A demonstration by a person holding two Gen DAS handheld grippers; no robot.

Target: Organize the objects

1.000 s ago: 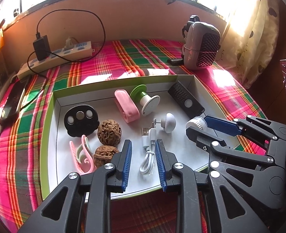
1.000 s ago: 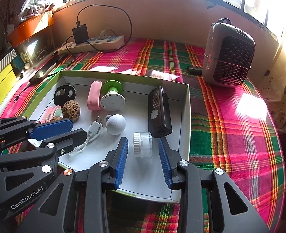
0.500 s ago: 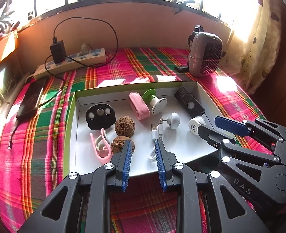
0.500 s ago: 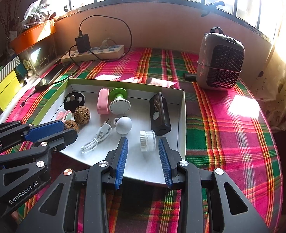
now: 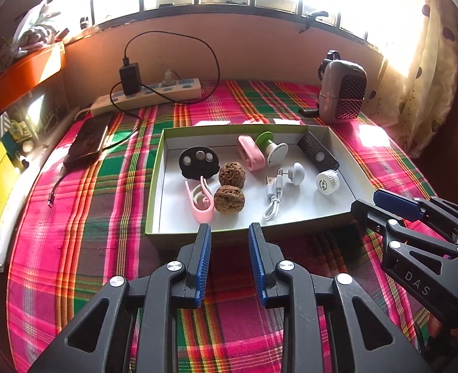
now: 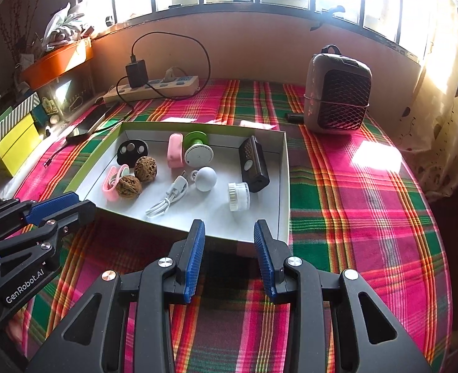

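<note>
A plaid cloth [image 5: 104,217] in pink, green and red covers the whole surface. On it sits a shallow white box [image 5: 319,211] with a green rim, holding all the small items. Far right of the box stands a grey heater [image 6: 337,99]; far left lies a white power strip [image 5: 148,96] with a black charger plugged in.

Inside the box, the black remote [image 6: 253,164] lies along the right side, a white cable [image 5: 274,199] near the middle, two walnuts [image 5: 230,186] left of it, touching each other, and a white ribbed cap [image 6: 238,195] near the remote.

The left gripper [image 5: 229,233] and the right gripper [image 6: 229,230] both hover at the box's near edge, jaws parted and empty.
</note>
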